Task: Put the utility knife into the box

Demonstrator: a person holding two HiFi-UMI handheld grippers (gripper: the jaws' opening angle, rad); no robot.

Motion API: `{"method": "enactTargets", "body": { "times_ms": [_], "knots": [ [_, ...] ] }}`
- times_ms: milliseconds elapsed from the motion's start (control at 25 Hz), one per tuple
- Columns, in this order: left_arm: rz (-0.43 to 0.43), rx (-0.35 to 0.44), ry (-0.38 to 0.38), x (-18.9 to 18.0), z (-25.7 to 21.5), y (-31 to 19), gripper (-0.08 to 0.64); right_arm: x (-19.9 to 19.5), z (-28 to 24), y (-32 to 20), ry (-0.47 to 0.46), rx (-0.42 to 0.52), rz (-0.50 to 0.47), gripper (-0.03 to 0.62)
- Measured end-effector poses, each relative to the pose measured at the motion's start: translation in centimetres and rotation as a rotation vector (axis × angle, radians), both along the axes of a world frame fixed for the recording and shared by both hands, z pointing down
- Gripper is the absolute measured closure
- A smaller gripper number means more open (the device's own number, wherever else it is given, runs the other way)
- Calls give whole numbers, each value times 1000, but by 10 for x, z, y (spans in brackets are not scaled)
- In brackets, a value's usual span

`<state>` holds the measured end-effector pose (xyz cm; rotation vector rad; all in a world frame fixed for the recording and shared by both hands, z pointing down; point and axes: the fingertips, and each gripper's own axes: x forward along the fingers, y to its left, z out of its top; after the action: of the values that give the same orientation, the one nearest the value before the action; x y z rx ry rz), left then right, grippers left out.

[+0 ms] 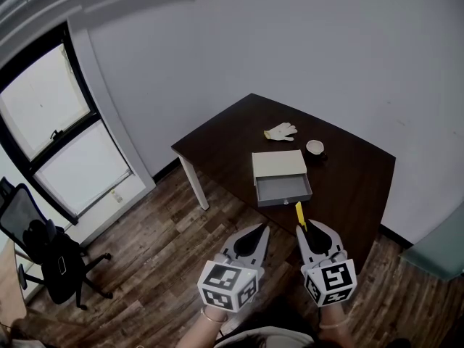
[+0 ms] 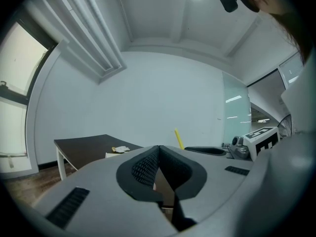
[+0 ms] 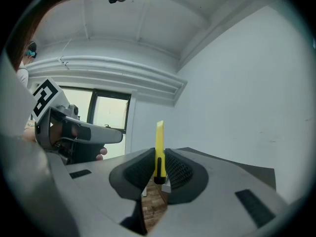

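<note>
My right gripper (image 1: 303,230) is shut on a yellow utility knife (image 1: 299,214), which sticks out past the jaw tips toward the table. In the right gripper view the knife (image 3: 159,151) stands upright, pinched between the two black pads. The box (image 1: 280,176) is a beige case with a grey drawer pulled open toward me, on the dark table (image 1: 225,143) just beyond the knife. My left gripper (image 1: 257,232) is shut and holds nothing, level with the right one, off the table's near edge. From the left gripper view, the knife (image 2: 178,138) shows to the right.
A white and yellow work glove (image 1: 281,130) and a small white cup (image 1: 315,147) lie behind the box. A black office chair (image 1: 43,256) stands at the far left on the wood floor, below a window (image 1: 51,122).
</note>
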<state>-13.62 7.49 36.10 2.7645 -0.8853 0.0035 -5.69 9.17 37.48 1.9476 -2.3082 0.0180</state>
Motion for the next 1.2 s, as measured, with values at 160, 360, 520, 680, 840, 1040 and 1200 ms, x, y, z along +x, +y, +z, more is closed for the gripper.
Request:
{"method": "enactTargets", "body": {
  "times_ms": [160,360,520,680,840,1040,1200],
  "knots": [
    [1,-5,0,3,3,-9,543,2,3,-9,10,-13,2,525],
    [-3,-5,-4,12,7,-23,543,12,6,-25,-4,-9,2,525],
    [-14,-8,-4,19,11,-42,543,20,10,-45,-8,-13,-12,525],
    [-24,-4,-7,30,10,-63,543,30,12,-64,-17,-17,-22,525],
    [-29,-8,-9,45,12,-86,543,42,16,-88,-20,-31,-41,523],
    [-27,-7,-9,69,11,-113,543,61,15,-116,-20,-39,-61,523],
    [-33,-4,-9,91,10,-135,543,83,16,-137,-13,-52,-73,523]
  ]
}}
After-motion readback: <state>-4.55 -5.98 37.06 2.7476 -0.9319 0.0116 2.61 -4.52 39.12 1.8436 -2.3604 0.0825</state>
